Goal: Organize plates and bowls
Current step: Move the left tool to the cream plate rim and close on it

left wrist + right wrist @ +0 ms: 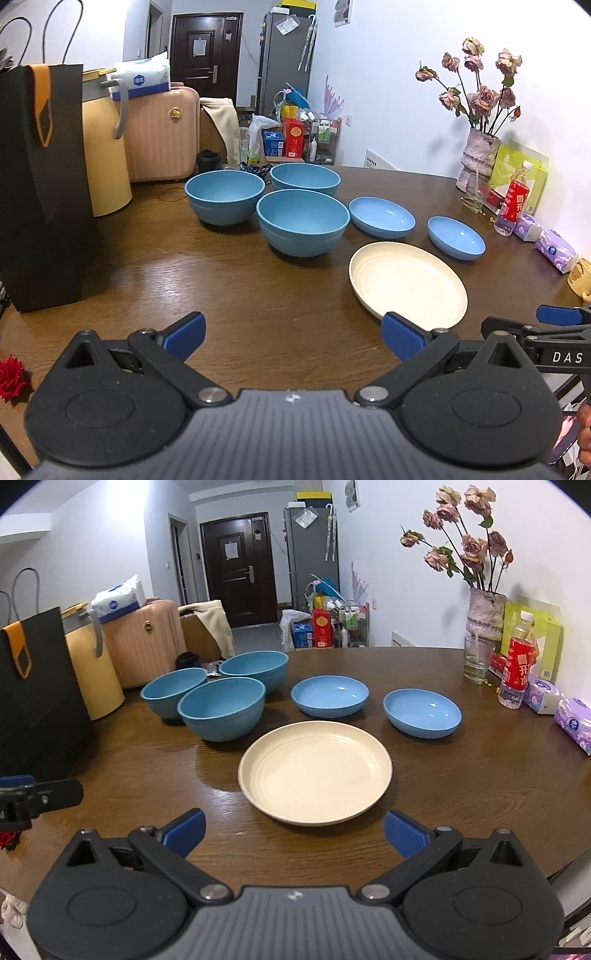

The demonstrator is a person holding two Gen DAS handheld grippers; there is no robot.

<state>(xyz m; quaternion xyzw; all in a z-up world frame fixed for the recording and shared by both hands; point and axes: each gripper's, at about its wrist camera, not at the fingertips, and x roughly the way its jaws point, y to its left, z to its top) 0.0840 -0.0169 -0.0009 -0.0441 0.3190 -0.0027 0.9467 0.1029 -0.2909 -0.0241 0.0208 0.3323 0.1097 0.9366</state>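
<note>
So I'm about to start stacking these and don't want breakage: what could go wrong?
Three deep blue bowls sit nearly touching, so an open right gripper reaching for one may knock its neighbours. The cream plate lies flat, hard to get fingers under. The glass and vase could tip.

So on the table [480,775] there's 3 deep bowls [221,707] bunched together at the left, 2 in back and 1 in front. Right of them sit 2 shallow dishes [330,695] side by side, apart from each other. The big plate [315,771] lies nearest, in front of those dishes. A vase [485,614], glass [477,660] and bottle [517,664] stand along the far right edge.
</note>
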